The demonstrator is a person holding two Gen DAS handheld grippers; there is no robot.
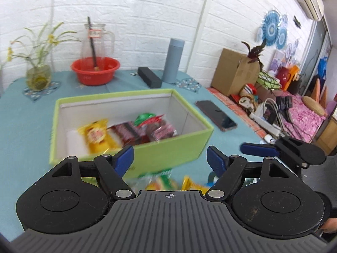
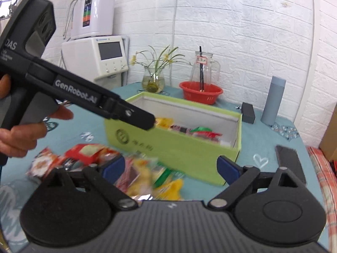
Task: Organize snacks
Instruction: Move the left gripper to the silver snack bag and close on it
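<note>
Both grippers, left gripper and right gripper, hover with jaws wide and empty near a green box (snacks inside) on the tabletop.

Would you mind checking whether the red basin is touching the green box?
Apart. The left wrist view shows bare blue tablecloth between the red basin and the green box.

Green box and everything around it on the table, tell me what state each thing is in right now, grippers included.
green box: open-topped, part filled with snack packets.
yellow packet: lying inside the box.
loose snack pile: on the table, outside the box.
left gripper: open, empty.
right gripper: open, empty.
phone: flat, screen dark.
glass pitcher: upright in the red basin.
blue flask: upright, capped.
</note>
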